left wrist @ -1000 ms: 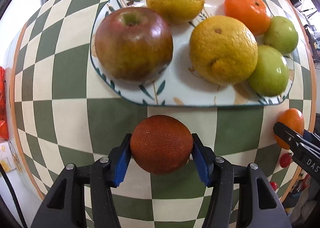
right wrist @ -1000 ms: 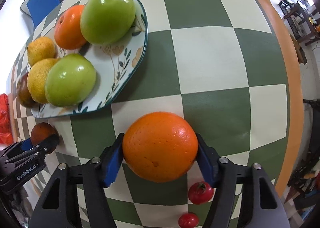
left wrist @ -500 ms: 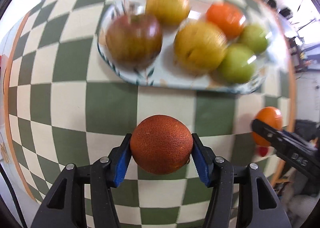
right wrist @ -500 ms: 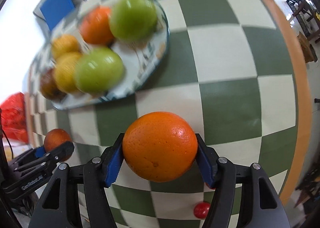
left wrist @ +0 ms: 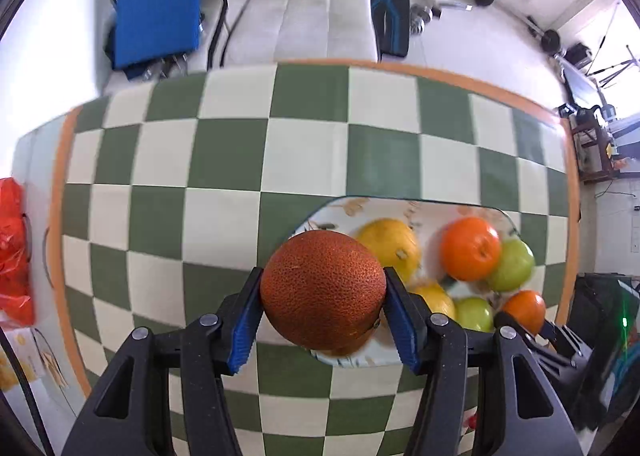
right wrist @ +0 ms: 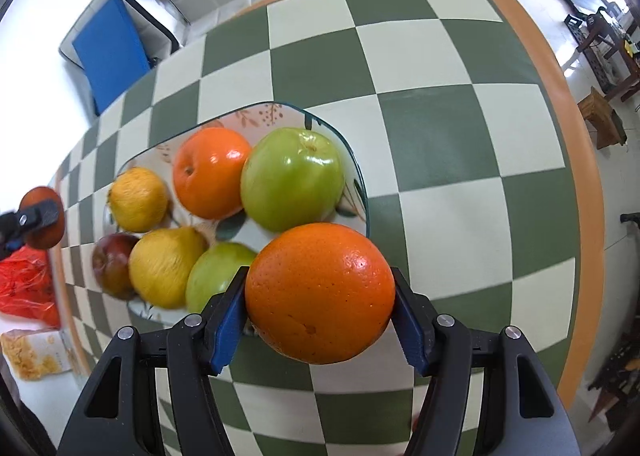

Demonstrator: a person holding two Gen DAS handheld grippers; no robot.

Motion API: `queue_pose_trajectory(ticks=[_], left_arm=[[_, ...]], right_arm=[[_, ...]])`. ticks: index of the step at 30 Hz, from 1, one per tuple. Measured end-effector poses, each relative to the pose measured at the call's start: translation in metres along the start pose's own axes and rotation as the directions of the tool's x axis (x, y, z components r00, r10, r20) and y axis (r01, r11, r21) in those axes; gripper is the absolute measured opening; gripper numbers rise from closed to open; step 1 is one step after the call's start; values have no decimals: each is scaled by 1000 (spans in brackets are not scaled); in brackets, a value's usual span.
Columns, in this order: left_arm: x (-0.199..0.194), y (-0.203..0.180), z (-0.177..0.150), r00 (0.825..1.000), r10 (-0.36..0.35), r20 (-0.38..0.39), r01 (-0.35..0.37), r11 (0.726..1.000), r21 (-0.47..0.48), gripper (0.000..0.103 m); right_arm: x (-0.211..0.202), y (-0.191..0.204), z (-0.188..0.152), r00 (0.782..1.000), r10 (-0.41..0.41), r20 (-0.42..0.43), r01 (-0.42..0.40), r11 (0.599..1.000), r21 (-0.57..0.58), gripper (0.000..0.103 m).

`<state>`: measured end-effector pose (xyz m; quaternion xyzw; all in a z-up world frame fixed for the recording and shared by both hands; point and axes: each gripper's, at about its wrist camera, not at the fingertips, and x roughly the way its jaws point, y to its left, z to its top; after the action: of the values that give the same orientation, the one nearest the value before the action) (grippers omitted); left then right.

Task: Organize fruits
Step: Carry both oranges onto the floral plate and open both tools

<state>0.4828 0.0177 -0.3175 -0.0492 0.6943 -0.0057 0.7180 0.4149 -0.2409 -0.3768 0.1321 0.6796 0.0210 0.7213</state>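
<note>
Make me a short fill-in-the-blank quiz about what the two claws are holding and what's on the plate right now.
1. The left claw is shut on a dark, reddish ____.
2. The right claw grips a bright orange that hangs over the near rim of the ____.
3. The number of green apples on the plate is ____.
4. The tablecloth has a green and cream ____ pattern.

Missing words: orange; plate; two; checkered

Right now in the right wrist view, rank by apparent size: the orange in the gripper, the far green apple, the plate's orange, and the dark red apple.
1. Gripped orange, though it is nearest the camera, so unsure.
2. Far green apple.
3. Plate's orange.
4. Dark red apple, partly hidden behind a yellow fruit.
</note>
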Motion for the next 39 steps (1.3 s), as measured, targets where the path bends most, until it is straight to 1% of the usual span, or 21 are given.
queue_pose_trajectory(ticks=[4,6,9,11,12,14,15,17,19,22,25,27,29,30,32,34,36,38,39], left_arm=[[33,11,15,995,-9,-97,6,1000,-29,55],[44,14,17,991,-29,-133,24,999,-39,55],[56,15,16,983,-38,-180,32,999,-38,55],[58,16,14,982,-31,-184,24,999,-43,55],[59,17,14,982,-39,-185,32,999,-43,56],[59,17,13,983,-39,-182,31,998,-45,62],[58,18,13,983,-41,-178,33,999,-43,64],[56,20,12,985,-42,-168,35,998,-45,78],[54,22,11,986,-46,-160,38,998,-53,85],[50,27,9,989,-36,-144,27,998,-62,85],[39,31,5,994,-12,-111,5,998,-59,85],[26,30,-1,997,10,-74,-13,999,-47,85],[14,23,-10,999,37,-35,-38,999,-29,85],[6,19,-20,999,51,-4,-51,999,-15,85],[-4,12,-31,997,73,29,-73,997,5,85],[-13,7,-48,993,94,68,-95,995,20,85],[-19,3,-61,990,101,100,-105,994,28,85],[-27,-4,-80,988,90,122,-95,995,35,85],[-26,-3,-83,988,87,127,-93,995,38,85]], right_arm=[[2,2,7,1000,-8,0,8,1000,26,68],[3,-1,7,1000,6,0,-6,999,48,68],[7,-6,7,999,37,-6,-37,997,73,68],[8,-11,6,998,61,-18,-59,995,87,68],[8,-12,5,998,66,-20,-64,994,89,69],[3,-15,4,997,72,-11,-71,994,88,69],[2,-15,3,997,72,-5,-71,993,89,70],[-3,-15,4,997,79,6,-79,993,92,72],[-4,-14,6,996,84,7,-84,992,94,74],[-7,-14,6,997,79,13,-79,992,101,75],[-14,-12,4,998,65,24,-67,993,95,77],[-21,-8,1,999,27,46,-30,997,70,86],[-29,-2,-4,997,-24,68,22,999,22,92],[-33,3,-7,995,-56,80,56,998,-2,93],[-41,14,-16,988,-105,110,111,993,-52,94],[-48,21,-25,982,-133,134,144,986,-78,95],[-56,27,-32,977,-142,157,158,983,-97,95],[-68,33,-41,971,-149,186,172,979,-114,95],[-72,35,-44,969,-151,195,176,977,-121,95]])
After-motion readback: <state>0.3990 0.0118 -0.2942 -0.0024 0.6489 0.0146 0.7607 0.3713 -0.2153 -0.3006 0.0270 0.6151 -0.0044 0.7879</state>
